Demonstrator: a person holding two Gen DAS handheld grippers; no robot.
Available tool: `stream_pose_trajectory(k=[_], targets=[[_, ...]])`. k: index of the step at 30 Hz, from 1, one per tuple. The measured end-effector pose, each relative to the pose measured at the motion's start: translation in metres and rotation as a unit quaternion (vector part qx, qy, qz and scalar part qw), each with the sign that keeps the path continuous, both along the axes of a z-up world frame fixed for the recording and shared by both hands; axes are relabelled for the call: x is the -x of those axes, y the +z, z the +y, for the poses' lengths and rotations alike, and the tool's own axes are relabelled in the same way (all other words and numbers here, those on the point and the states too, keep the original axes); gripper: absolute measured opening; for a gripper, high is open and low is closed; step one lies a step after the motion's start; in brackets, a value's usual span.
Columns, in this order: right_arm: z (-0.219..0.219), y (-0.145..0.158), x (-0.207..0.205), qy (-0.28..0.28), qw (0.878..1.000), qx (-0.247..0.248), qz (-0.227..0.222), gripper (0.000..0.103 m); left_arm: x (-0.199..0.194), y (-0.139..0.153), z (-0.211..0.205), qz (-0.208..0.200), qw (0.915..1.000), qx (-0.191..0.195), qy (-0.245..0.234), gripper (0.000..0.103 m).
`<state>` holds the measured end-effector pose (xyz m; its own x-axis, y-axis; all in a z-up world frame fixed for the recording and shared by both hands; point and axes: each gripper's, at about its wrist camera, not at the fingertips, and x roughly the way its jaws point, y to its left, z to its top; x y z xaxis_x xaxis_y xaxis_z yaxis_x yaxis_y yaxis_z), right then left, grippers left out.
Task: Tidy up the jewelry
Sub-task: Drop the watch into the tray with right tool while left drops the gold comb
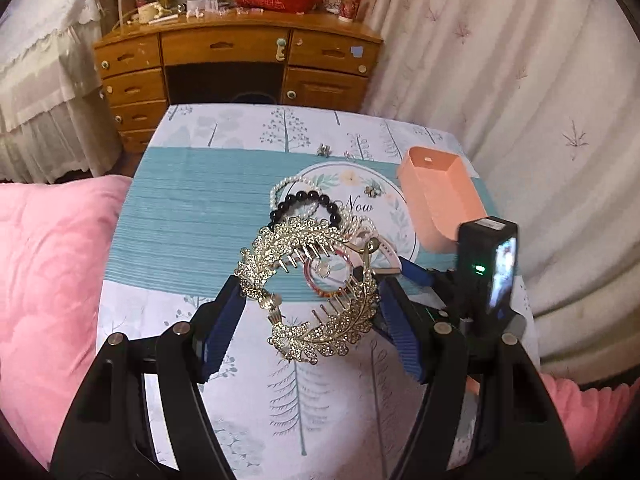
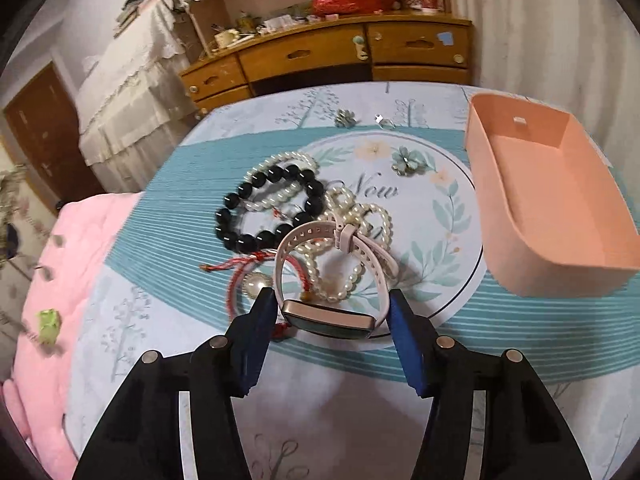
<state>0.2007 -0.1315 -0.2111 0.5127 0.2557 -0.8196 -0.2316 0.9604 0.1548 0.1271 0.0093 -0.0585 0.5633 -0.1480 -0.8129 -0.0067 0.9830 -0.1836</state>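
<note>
My left gripper (image 1: 310, 300) is shut on a gold rhinestone leaf hair comb (image 1: 320, 332), one blue pad at each end, holding it above the table. In the right wrist view my right gripper (image 2: 332, 308) is shut on a pale pink watch (image 2: 328, 318), its pads against the strap on both sides of the face. The watch rests at the near edge of a jewelry pile: a black bead bracelet (image 2: 244, 190), pearl strands (image 2: 348, 216) and a red cord bracelet (image 2: 240, 266). An empty pink bin (image 2: 520, 104) stands to the right.
A flower brooch (image 2: 408, 162) and two small pieces (image 2: 345, 118) lie farther back on the patterned tablecloth (image 2: 192, 208). A pink quilt (image 1: 52, 260) borders the table's left side. A wooden dresser (image 1: 240, 52) stands behind, a curtain on the right. The other gripper's camera block (image 1: 488, 264) is close on the right.
</note>
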Motion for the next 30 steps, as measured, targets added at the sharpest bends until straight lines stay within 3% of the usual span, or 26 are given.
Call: stream_pose_trajectory(k=[7,17,23,30], targets=[[-0.023,0.056,0.015,0.051,0.998,-0.017,-0.041,0.056,-0.017,0.006,-0.030,-0.015,0.9993,0.018,0.030,0.067],[-0.086,0.108,0.020,0.067,0.993,0.039,-0.085,0.057,-0.073,0.004,-0.072,-0.013,0.9970,0.074,0.019,0.067],[-0.141,0.115,0.006,0.044,0.995,0.051,-0.072,0.058,-0.114,-0.006,-0.111,-0.001,0.9966,0.082,-0.009,0.067],[-0.185,0.099,-0.013,0.025,0.997,0.055,-0.047,0.058,-0.163,-0.029,-0.167,0.026,0.9940,0.096,-0.046,0.067]])
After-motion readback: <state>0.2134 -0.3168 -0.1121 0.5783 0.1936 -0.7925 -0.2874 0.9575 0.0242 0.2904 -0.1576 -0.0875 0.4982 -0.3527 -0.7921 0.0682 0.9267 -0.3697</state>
